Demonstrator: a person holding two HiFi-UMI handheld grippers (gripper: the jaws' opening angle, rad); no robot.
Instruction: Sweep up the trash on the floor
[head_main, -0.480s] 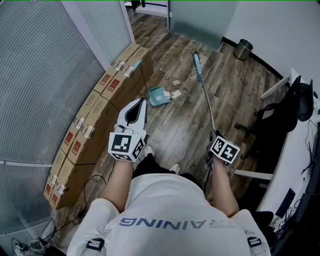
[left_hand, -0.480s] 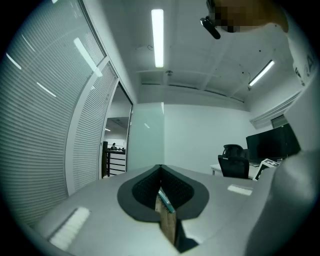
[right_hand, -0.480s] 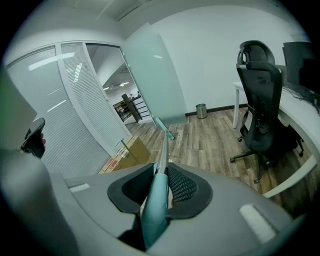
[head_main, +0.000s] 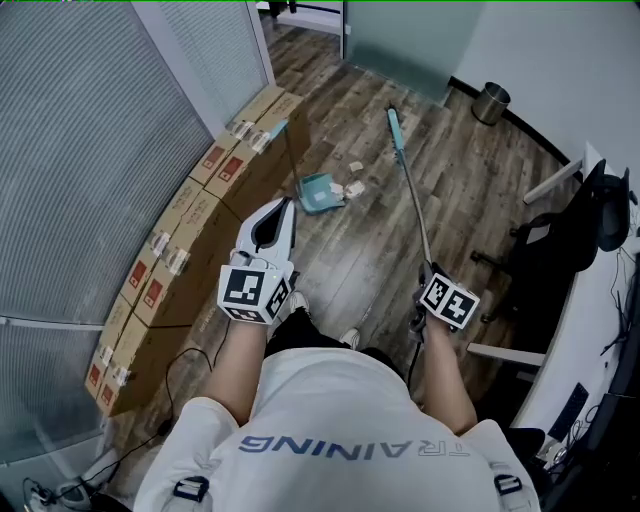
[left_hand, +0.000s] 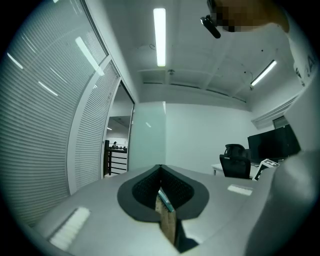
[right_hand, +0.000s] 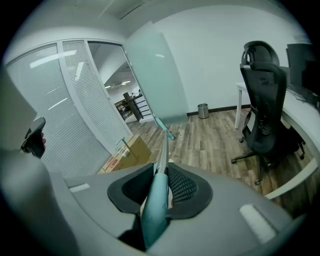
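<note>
My right gripper (head_main: 428, 270) (right_hand: 162, 172) is shut on the teal grip of a broom (head_main: 410, 190). Its metal pole runs out to the teal broom head (head_main: 393, 122) (right_hand: 165, 127), which rests on the wood floor. A teal dustpan (head_main: 318, 192) stands on the floor with its thin handle (head_main: 291, 160) upright. Pale trash scraps (head_main: 352, 187) lie right beside the pan, and another scrap (head_main: 354, 165) lies a little farther off. My left gripper (head_main: 282, 205) (left_hand: 161, 187) is held level above and short of the dustpan. Its jaws are shut; only a brown-and-teal sliver shows through the slit.
Cardboard boxes (head_main: 190, 215) line the glass wall with blinds on the left. A metal bin (head_main: 488, 100) stands by the far wall. A black office chair (head_main: 575, 225) (right_hand: 265, 110) and a white desk (head_main: 600, 330) are on the right. A cable (head_main: 185, 375) trails by the boxes.
</note>
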